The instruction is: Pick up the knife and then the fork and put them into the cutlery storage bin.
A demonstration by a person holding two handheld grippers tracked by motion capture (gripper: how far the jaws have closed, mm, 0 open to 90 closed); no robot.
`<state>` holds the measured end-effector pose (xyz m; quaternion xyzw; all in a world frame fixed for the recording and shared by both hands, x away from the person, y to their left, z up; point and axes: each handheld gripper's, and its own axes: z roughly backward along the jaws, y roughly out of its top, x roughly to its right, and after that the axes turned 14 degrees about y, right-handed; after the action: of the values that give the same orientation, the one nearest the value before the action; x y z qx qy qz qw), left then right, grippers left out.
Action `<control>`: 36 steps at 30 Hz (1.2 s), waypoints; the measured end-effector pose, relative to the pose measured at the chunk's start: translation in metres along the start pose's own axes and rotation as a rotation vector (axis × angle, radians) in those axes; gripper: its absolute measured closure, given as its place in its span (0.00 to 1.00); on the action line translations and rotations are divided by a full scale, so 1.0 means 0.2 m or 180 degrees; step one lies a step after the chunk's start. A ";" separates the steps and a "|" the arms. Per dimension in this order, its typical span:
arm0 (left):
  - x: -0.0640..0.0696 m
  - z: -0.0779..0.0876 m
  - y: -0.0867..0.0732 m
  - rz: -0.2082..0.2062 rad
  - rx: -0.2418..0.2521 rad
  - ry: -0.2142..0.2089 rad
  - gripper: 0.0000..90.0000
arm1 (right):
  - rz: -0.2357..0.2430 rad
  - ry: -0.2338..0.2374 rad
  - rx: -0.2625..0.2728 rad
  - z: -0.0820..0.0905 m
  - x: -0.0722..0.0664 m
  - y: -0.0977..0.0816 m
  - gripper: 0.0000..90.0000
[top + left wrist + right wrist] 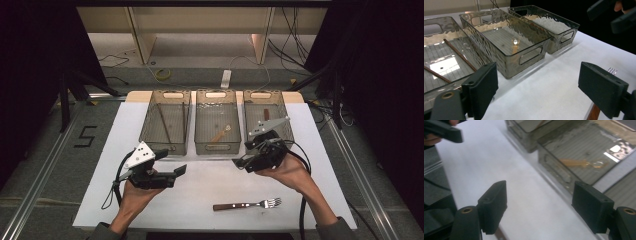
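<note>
I am holding the right gripper (pixel 239 162) with its jaws spread wide and nothing between them, just off the near wall of the right-hand bin (pixel 265 122) and hanging above the white table top (pixel 310 150). The fork (pixel 247 204), wood-handled, is lying flat near the table's near edge, tines pointing toward the right edge, and it is the piece I am going for next. To do this well, I am planning to bring the jaws back toward the near edge, turn them across the handle rather than along it, and close on the wooden part close to the metal neck, so the tines do not swing down when it lifts.

The left gripper (pixel 180 170) is waiting likewise parted and empty, over the table in front of the left bin (pixel 165 125); from its own view the fork's tines (pixel 612 71) are peeking past one pad.

The middle bin (pixel 216 125) is holding a wooden spoon (pixel 220 134), the left one chopsticks (pixel 459 55), and the right one what I take for a dark-handled utensil, though it is too small to be sure.
</note>
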<state>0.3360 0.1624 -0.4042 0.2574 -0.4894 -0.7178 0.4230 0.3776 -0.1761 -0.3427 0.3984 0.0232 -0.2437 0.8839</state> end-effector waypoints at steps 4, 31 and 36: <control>0.00 0.00 0.00 -0.0001 0.0008 0.0005 0.17 | 0.0121 0.0115 -0.0149 -0.04 -0.08 -0.03 0.32; 0.00 0.01 0.00 -0.0014 0.0021 0.0009 0.17 | 0.0206 0.0456 -0.0869 -0.30 -0.18 -0.20 0.34; 0.00 0.01 0.00 -0.0010 0.0018 0.0008 0.17 | 0.0263 0.0529 -0.1120 -0.35 -0.19 -0.24 0.36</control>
<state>0.3346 0.1627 -0.4033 0.2602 -0.4905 -0.7167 0.4218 0.3336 -0.1370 -0.4142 0.2572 0.1220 -0.1657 0.9442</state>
